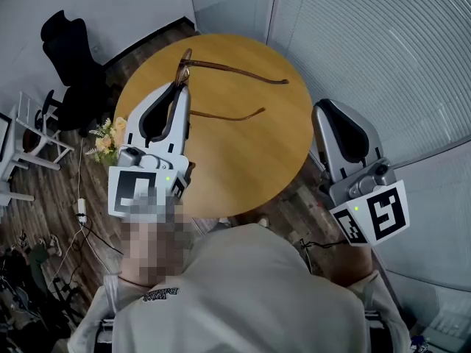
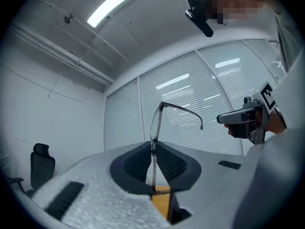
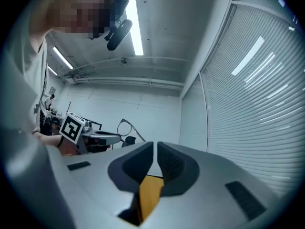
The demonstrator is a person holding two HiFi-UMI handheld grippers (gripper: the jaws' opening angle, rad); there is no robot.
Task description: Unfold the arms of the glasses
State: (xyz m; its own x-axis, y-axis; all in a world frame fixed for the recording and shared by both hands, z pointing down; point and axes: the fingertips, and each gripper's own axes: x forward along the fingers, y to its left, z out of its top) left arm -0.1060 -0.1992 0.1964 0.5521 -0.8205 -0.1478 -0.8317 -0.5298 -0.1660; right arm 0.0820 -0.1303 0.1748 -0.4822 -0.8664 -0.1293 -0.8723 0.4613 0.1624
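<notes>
Nearest us, our pale shirt (image 1: 243, 293) fills the bottom edge. We hold the left gripper (image 1: 180, 87) over the far left of the round wooden table (image 1: 250, 160), its jaws pinching the glasses (image 1: 235, 69) by the front frame, both arms unfolded rightward. Our right gripper (image 1: 322, 109), off the table's right edge, has its jaws almost together on nothing.

glasses (image 1: 235, 70): brown | table (image 1: 250, 153): tan | floor (image 1: 44, 212): dark wood-grain planks

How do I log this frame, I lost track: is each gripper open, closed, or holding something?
Left gripper: closed on the glasses, at the front frame.
Right gripper: closed, nothing between its jaws.
</notes>
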